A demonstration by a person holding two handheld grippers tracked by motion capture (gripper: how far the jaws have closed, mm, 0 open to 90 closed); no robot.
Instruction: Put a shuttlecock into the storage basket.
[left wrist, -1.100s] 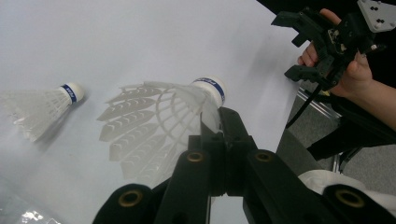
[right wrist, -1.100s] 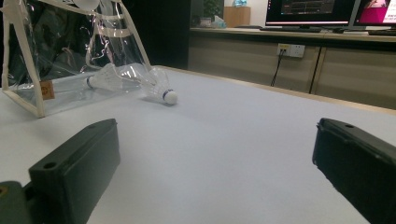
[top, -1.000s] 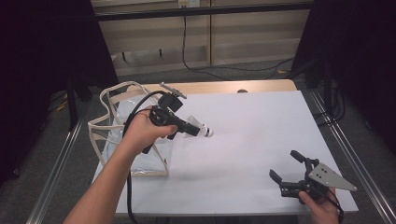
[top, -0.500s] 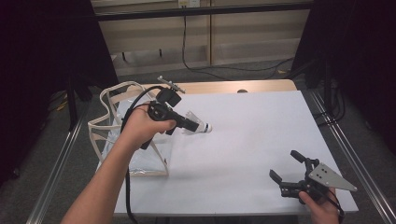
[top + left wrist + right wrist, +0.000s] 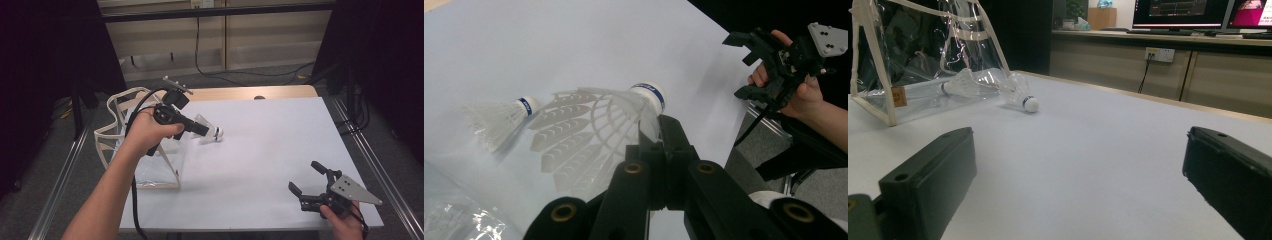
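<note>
Left gripper view: left gripper (image 5: 651, 130) pinches a shuttlecock's (image 5: 594, 120) feathers.

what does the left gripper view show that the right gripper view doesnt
Left gripper view: its shut jaws pinching a shuttlecock by a feather, and the right gripper in a hand. Right gripper view: its own open jaws, monitors and a wall socket behind. Both: the white table, blue-banded shuttlecocks and the clear bag.
</note>
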